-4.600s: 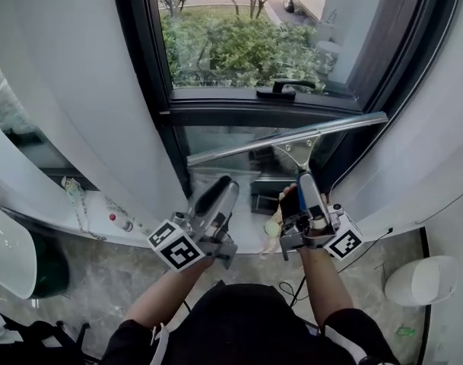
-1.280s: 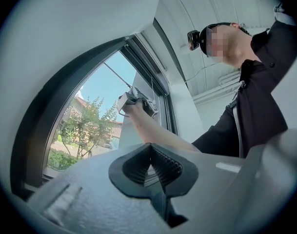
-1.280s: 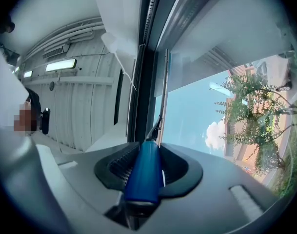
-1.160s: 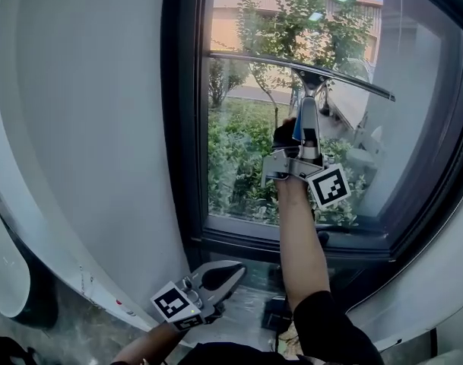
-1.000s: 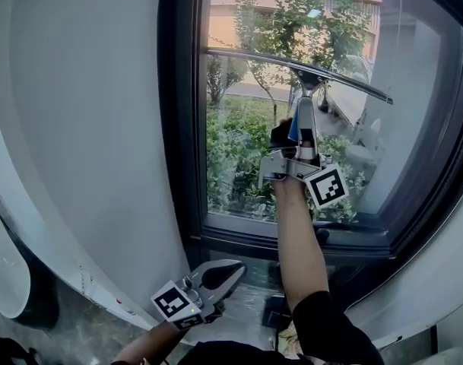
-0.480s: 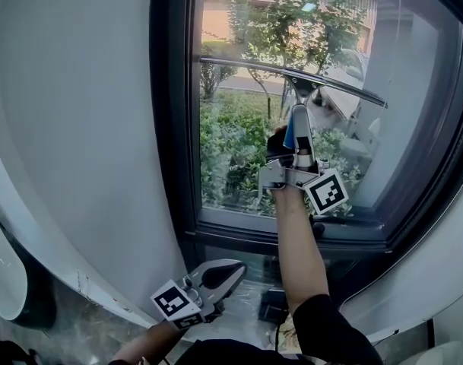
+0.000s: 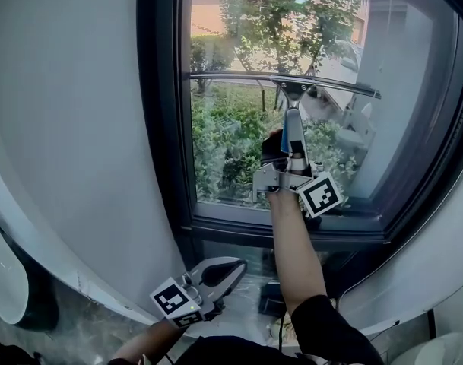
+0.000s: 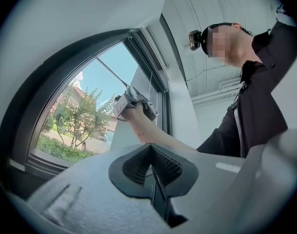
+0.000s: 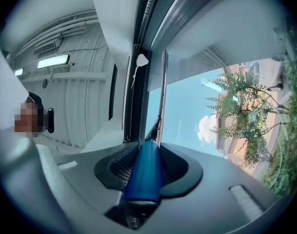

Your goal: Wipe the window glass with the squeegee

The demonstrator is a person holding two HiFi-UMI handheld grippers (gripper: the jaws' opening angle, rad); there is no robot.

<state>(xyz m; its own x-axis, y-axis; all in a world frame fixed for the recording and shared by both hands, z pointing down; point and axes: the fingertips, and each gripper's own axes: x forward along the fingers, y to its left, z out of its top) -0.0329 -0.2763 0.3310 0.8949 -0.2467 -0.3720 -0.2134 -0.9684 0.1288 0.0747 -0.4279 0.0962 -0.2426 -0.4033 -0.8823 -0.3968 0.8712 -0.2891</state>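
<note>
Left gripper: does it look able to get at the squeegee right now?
Probably not from there. The left gripper sits shut and low, below the window frame, while the squeegee is high on the glass, its blue handle clamped in the right gripper. Nothing blocks the way; it's just far.

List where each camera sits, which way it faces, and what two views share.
Head view: on the person's head, looking down at the dark-framed window glass; both forearms, the left hand-held gripper, the right hand-held gripper holding the blue-handled metal-bladed squeegee to it.
Left gripper view: on the left one, looking up past its shut jaws at window, right forearm, torso.
Right gripper view: on the right one, looking up along the clamped blue handle at its blade.
Shared: the right hand-held gripper, in head and left gripper views.
</note>
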